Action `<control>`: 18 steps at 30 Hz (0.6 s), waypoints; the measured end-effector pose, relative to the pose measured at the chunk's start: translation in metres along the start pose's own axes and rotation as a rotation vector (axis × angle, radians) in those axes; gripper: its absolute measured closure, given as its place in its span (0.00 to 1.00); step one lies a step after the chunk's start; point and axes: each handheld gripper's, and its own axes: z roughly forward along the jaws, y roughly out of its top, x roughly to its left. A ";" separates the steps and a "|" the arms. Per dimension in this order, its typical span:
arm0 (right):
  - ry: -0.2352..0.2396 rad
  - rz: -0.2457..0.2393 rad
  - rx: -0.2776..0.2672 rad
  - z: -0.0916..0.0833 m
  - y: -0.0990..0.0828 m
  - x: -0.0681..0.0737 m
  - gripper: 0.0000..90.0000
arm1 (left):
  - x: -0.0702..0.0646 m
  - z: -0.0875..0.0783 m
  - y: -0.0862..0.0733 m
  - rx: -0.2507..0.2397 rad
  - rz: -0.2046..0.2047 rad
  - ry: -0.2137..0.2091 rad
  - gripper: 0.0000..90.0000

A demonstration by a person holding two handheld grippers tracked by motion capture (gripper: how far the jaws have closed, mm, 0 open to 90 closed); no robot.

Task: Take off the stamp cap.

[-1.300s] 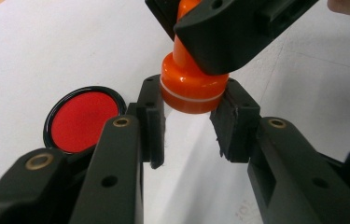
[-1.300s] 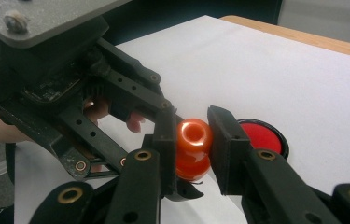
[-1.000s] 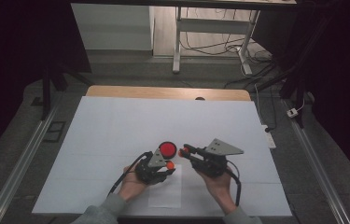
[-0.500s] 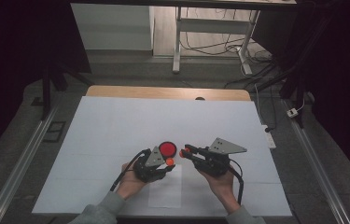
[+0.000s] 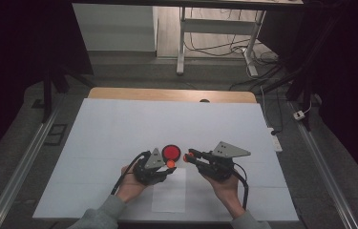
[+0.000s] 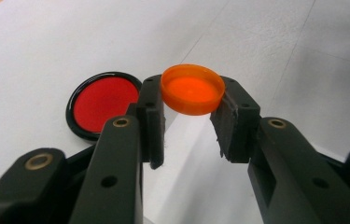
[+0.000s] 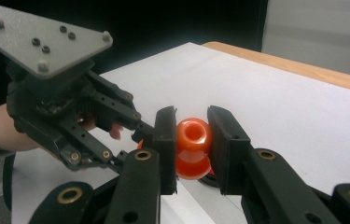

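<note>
The red disc [image 5: 171,152] lies flat on the white table [image 5: 119,129], and both grippers hang just on the near side of it. The left gripper [image 6: 192,100] holds an orange cap [image 6: 192,88] between its pads; the jaws are closed on the rim of the cap, which sits level with its hollow side up. In the left gripper view the cap is just to the right of the disc and above the table, not touching it.

The right gripper [image 7: 192,140] is closed on an orange bottle [image 7: 192,147], small and glossy. Its open mouth points toward the camera, so the bottle lies roughly level in the jaws. In the high view the bottle [image 5: 186,156] is just right of the disc, and the cap [image 5: 170,163] is near the disc's front edge. The two parts are close but apart.

I judge that both parts are already picked up and brought near each other. What is left is to line up the cap with the mouth and join them.
</note>
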 end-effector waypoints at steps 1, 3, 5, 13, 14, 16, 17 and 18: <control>-0.001 0.000 0.002 0.000 0.000 0.000 0.81 | 0.001 -0.001 0.000 0.001 -0.002 -0.001 0.72; -0.002 0.001 0.003 0.000 0.000 0.000 0.81 | 0.002 -0.003 -0.001 0.001 -0.004 -0.001 0.72; -0.004 0.003 0.003 0.000 -0.001 0.000 0.81 | 0.003 -0.005 -0.002 0.000 -0.007 0.001 0.72; -0.009 0.000 0.009 0.000 -0.001 -0.001 0.81 | 0.007 -0.017 -0.010 -0.006 -0.021 0.002 0.72; -0.010 0.000 0.010 0.000 -0.001 -0.001 0.81 | 0.007 -0.019 -0.011 -0.007 -0.023 0.004 0.72; -0.010 0.000 0.010 0.000 -0.001 -0.001 0.81 | 0.009 -0.025 -0.015 -0.014 -0.028 0.008 0.72; -0.010 0.000 0.010 0.000 -0.001 -0.001 0.81 | 0.009 -0.025 -0.015 -0.014 -0.028 0.008 0.72; -0.010 0.000 0.010 0.000 -0.001 -0.001 0.81 | 0.010 -0.027 -0.015 -0.016 -0.032 0.011 0.72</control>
